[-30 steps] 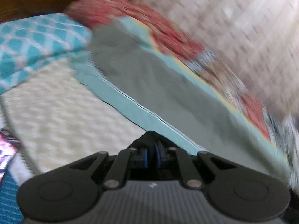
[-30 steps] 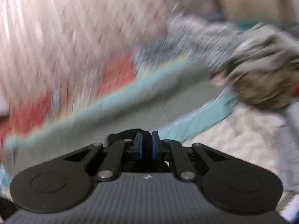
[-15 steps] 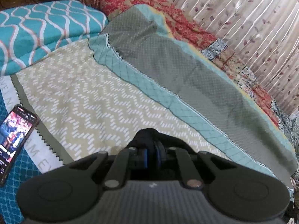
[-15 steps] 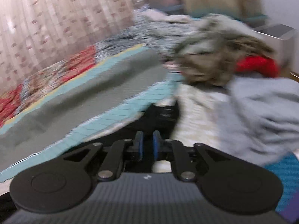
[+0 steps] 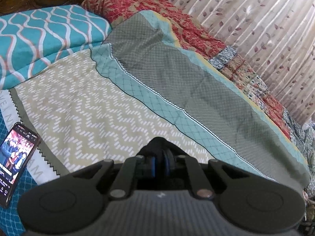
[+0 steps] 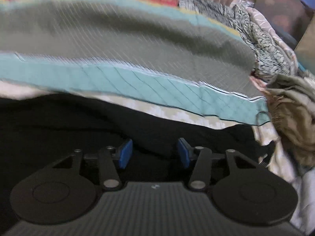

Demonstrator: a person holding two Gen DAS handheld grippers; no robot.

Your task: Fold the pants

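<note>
The left gripper (image 5: 159,165) pinches black pants (image 6: 82,122) spread on the bed (image 5: 82,106); the right gripper (image 6: 154,152), jaws parted after just narrowing, should grip the hem squarely at 12 o'clock.

a home bedroom: patterned bedspread (image 5: 82,106), pillow (image 5: 39,37), curtains (image 5: 256,19).

Lit phone (image 5: 14,158) at bedspread's (image 5: 94,106) left edge; teal wavy pillow (image 5: 45,37) behind bedspread; leaf-print curtain (image 5: 265,29) beyond.
</note>
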